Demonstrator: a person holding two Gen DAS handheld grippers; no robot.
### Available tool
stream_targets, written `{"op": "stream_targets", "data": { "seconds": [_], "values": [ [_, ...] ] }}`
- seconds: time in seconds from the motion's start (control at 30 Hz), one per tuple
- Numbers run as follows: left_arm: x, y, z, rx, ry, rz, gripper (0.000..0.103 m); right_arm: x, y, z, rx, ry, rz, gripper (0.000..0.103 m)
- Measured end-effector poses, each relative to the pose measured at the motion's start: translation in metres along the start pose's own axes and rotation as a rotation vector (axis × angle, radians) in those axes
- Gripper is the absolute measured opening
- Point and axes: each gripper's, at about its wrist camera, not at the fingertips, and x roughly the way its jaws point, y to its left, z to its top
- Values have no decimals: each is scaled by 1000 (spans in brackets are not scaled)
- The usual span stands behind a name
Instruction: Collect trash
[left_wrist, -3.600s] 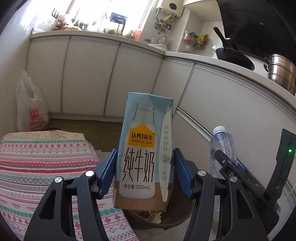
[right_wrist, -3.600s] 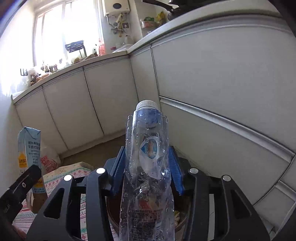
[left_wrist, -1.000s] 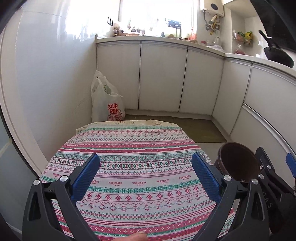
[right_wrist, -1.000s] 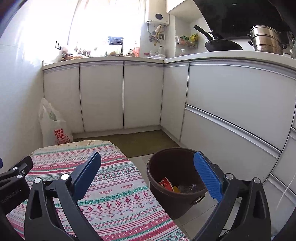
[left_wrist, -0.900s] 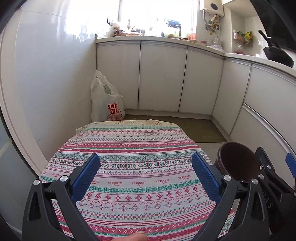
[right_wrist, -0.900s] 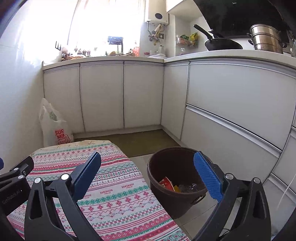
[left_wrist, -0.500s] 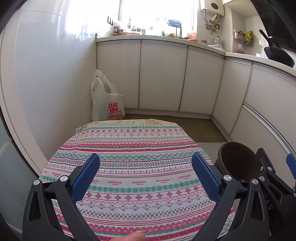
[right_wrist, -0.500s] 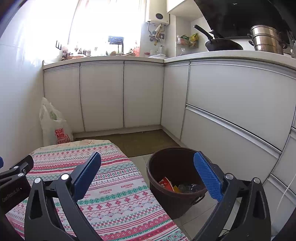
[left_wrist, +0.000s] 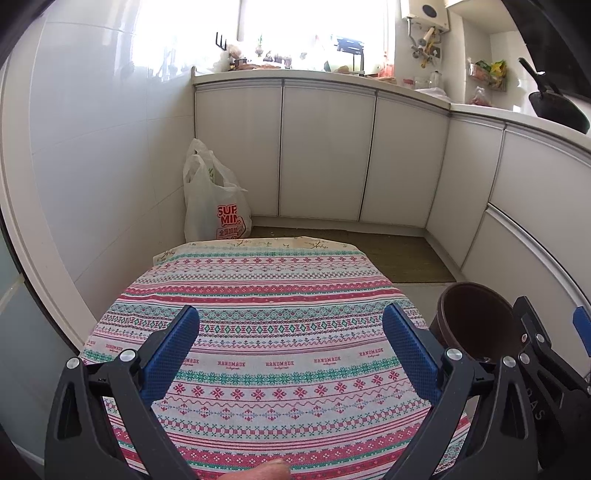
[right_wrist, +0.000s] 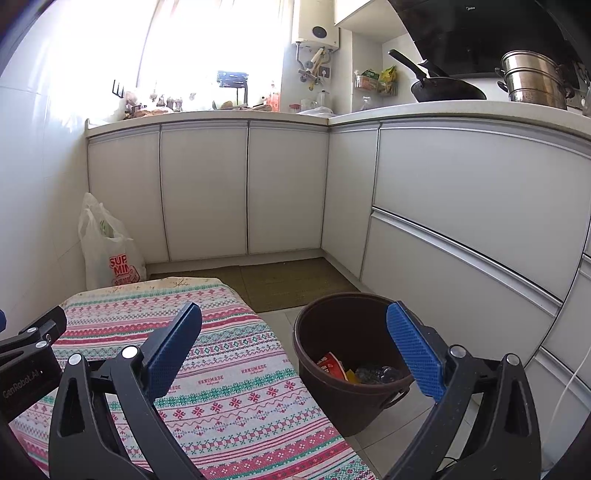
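Note:
A dark brown trash bin (right_wrist: 347, 354) stands on the tiled floor right of the table, with a red wrapper and a crumpled clear bottle (right_wrist: 376, 373) inside. Its rim (left_wrist: 469, 317) also shows in the left wrist view. My left gripper (left_wrist: 291, 343) hangs open over the patterned tablecloth (left_wrist: 266, 295), with nothing between its blue pads. My right gripper (right_wrist: 295, 343) is open too, empty, spanning the table's right edge and the bin. No trash shows on the tablecloth (right_wrist: 221, 369).
A white plastic shopping bag (left_wrist: 214, 206) leans in the far left corner against the white cabinets (right_wrist: 207, 192). A mat (right_wrist: 291, 280) lies on the floor beyond the table. A black pan (right_wrist: 439, 88) and a steel pot (right_wrist: 535, 79) sit on the counter.
3.6 s ago my left gripper held a milk carton and my right a plastic bottle; both are now empty. Over the last second nothing has visibly moved.

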Motion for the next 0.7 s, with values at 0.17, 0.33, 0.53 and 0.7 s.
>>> {"op": "stream_targets", "data": {
  "seconds": [0.17, 0.33, 0.53, 0.7],
  "values": [
    [1, -1, 0, 1, 4, 3, 96, 1, 0, -1, -3, 3, 5, 96],
    [2, 0, 1, -7, 12, 4, 96, 2, 0, -3, -8, 4, 10, 96],
    [4, 0, 1, -2, 18, -2, 96, 3, 0, -3, -10, 11, 10, 96],
    [6, 1, 0, 1, 19, -22, 95, 3, -1, -4, -11, 13, 9, 96]
  ]
}}
